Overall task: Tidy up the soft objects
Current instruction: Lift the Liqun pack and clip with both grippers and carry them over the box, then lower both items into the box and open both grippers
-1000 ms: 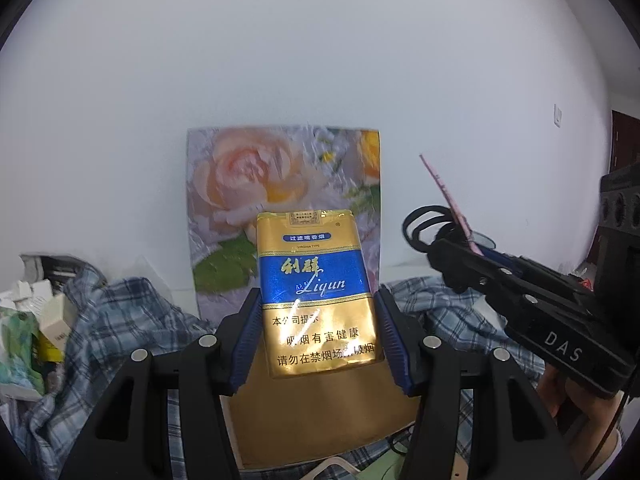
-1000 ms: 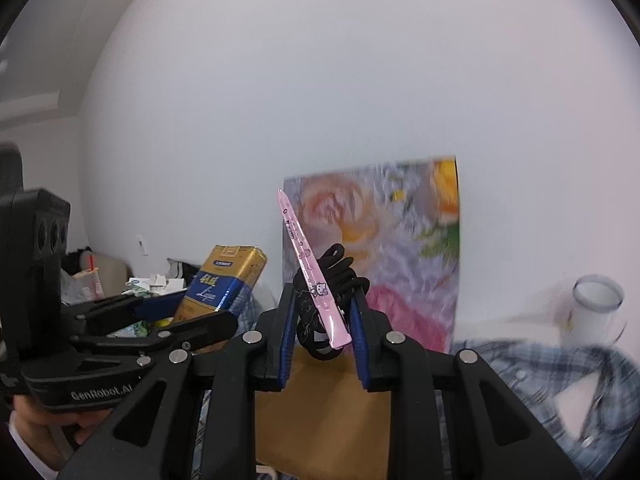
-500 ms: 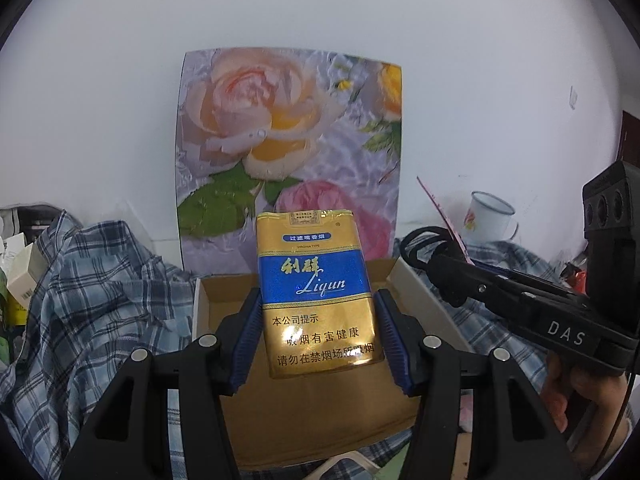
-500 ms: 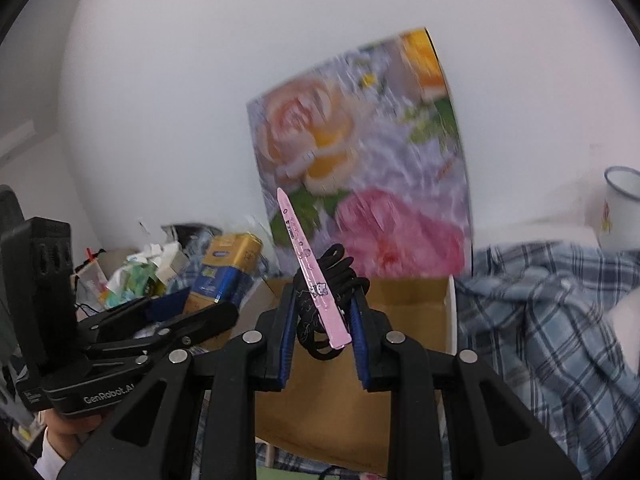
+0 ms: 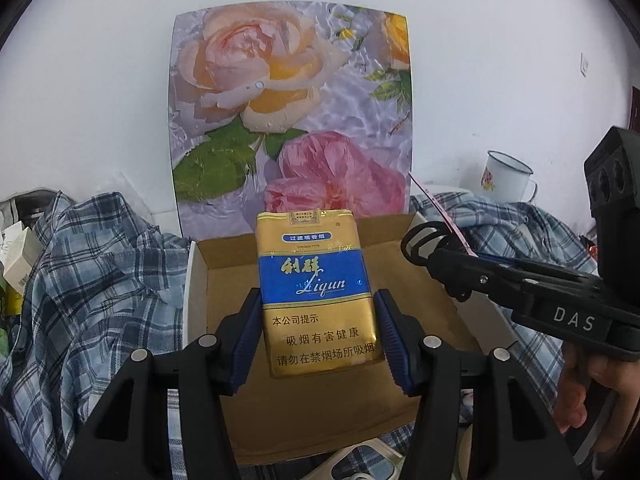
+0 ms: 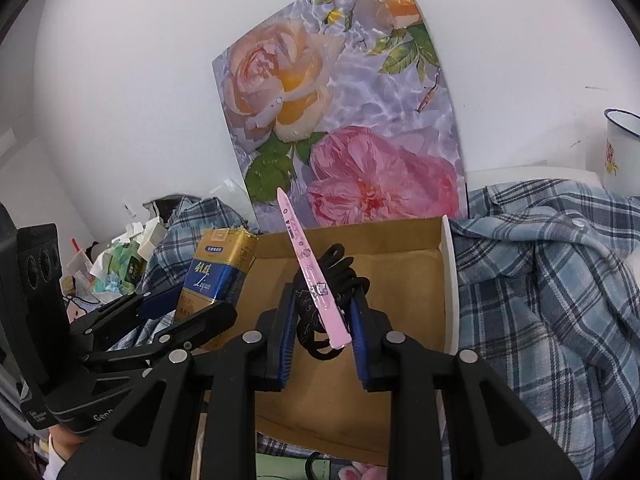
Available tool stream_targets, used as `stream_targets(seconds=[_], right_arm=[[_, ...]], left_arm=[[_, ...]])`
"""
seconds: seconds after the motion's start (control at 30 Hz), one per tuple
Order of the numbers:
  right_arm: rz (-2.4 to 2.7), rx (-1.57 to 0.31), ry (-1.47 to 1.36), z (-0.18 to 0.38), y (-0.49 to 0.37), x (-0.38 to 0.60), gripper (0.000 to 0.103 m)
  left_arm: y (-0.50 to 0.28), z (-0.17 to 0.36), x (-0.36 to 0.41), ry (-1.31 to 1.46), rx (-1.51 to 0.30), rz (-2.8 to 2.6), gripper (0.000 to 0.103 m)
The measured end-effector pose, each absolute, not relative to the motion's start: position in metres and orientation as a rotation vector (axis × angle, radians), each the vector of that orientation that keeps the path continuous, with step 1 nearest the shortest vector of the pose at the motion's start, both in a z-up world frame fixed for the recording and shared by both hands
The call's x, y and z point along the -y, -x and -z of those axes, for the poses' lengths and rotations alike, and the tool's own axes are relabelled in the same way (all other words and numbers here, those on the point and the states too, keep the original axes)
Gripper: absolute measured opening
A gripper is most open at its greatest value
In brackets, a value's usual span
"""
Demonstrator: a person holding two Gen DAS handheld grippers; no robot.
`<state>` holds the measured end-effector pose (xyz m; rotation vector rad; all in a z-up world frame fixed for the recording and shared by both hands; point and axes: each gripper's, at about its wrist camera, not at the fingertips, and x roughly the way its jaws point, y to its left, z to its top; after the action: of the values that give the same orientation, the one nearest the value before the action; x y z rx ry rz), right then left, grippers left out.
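Note:
My left gripper [image 5: 318, 336] is shut on a gold and blue soft cigarette pack [image 5: 316, 284] and holds it upright above the open cardboard box [image 5: 224, 256]. The pack also shows in the right wrist view [image 6: 216, 276]. My right gripper [image 6: 324, 332] is shut on a bundle of black hair ties with a pink card tag [image 6: 310, 276], held over the same box [image 6: 404, 268]. In the left wrist view the right gripper [image 5: 444, 248] is to the right of the pack, over the box's right side.
A floral board [image 5: 292, 112] leans on the wall behind the box. Blue plaid cloth [image 5: 88, 280] lies on both sides of the box [image 6: 540, 280]. A white enamel mug [image 5: 506, 178] stands at the back right. Small boxes and packets [image 6: 120, 260] are piled at the far left.
Both grippers have tilted down and moved forward with their loads. The box now shows beneath them, and the floral board is seen in full.

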<state>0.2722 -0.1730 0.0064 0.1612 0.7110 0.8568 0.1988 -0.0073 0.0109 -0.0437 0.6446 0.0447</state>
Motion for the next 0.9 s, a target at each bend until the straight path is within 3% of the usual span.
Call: stream_targets(seconds=[0.83, 0.87, 0.9], right_arm=[[-0.825, -0.837, -0.074, 0.021, -0.279, 0.157, 0.024], [-0.824, -0.841, -0.078, 0.022, -0.279, 0.157, 0.027], [-0.816, -0.845, -0.080, 0.022, -0.280, 0.157, 0.036]], left_arm=[[-0.219, 0.032, 0.010, 0.075, -0.812, -0.050, 0.057], [-0.219, 0.031, 0.010, 0.070, -0.807, -0.051, 0.058], [-0.219, 0.031, 0.009, 0.064, -0.804, -0.057, 0.062]])
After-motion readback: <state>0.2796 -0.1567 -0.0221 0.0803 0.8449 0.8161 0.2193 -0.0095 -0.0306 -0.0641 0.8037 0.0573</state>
